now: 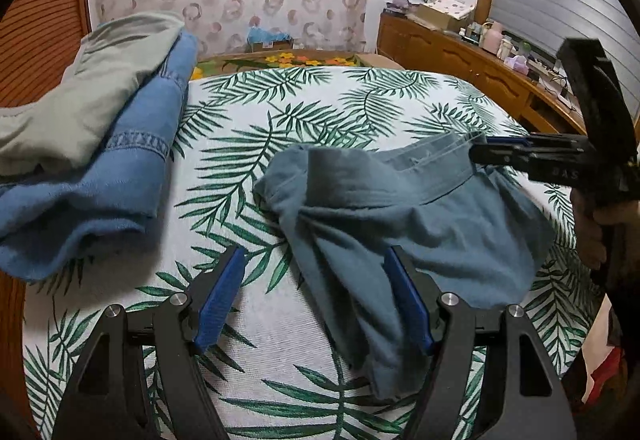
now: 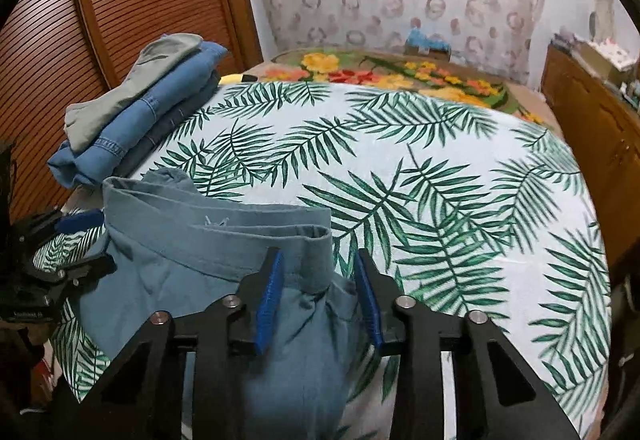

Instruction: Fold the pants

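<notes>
The gray-blue pants (image 1: 400, 216) lie bunched on the leafy bed cover (image 1: 320, 112). Both the left gripper (image 1: 316, 276) and right gripper (image 2: 318, 272) have jaws apart. Grab the waistband (image 2: 240, 236) corners, then pull flat.

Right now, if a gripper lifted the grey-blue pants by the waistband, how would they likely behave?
The grey-blue pants would probably hang limp: the cloth already lies in soft creases and bunches. The waistband looks layered and stitched, so it likely holds its line better. On the leaf-print bedspread they would likely drag and wrinkle rather than slide.
</notes>
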Motion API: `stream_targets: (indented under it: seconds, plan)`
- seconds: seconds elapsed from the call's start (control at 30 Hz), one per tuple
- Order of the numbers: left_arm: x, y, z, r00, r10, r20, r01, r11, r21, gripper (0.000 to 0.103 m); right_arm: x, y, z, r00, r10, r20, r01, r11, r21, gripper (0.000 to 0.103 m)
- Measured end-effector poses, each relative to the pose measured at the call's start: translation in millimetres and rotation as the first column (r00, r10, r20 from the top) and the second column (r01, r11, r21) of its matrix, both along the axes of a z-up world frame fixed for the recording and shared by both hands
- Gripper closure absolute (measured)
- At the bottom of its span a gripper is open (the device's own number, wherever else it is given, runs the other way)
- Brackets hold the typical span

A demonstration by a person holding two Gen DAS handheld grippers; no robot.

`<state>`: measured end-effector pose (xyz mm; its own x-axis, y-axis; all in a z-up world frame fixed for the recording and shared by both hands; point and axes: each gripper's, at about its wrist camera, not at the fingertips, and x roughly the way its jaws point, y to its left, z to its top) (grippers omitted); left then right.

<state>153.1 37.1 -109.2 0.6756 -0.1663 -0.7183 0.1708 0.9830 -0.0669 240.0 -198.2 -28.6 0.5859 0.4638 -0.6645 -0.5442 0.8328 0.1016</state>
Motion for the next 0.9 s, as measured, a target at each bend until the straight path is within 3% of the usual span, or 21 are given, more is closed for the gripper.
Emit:
stream_targets:
  seconds: [0.1, 0.27, 0.4, 0.63, 0.9]
  plan:
    - [1, 1, -5, 1.0, 0.003, -0.008, -0.003, 1.0, -0.005, 0.03, 13, 4, -1, 0.999, 0.02, -0.031, -0.019, 1.0, 0.016, 0.09]
    - [2, 3, -7, 1.0, 0.002, -0.012, -0.002, 1.0, -0.022, 0.03, 18, 8, 7, 1.0, 0.018, -0.013, -0.018, 1.0, 0.01, 0.096]
    - [-1, 6, -7, 1.0, 0.007, -0.009, -0.008, 0.999, -0.04, 0.03, 19, 4, 9, 0.998, -0.048, 0.038, 0.047, 0.998, 0.03, 0.097]
    - [-2, 7, -7, 1.0, 0.009, -0.014, -0.01, 0.999, -0.048, 0.03, 23, 9, -5, 0.997, -0.073, 0.022, 0.073, 0.997, 0.0, 0.096]
    - [-3, 8, -8, 1.0, 0.01, -0.017, -0.011, 0.999, -0.044, 0.03, -10, 2, 2, 0.995, -0.069, 0.069, 0.073, 0.995, -0.067, 0.084]
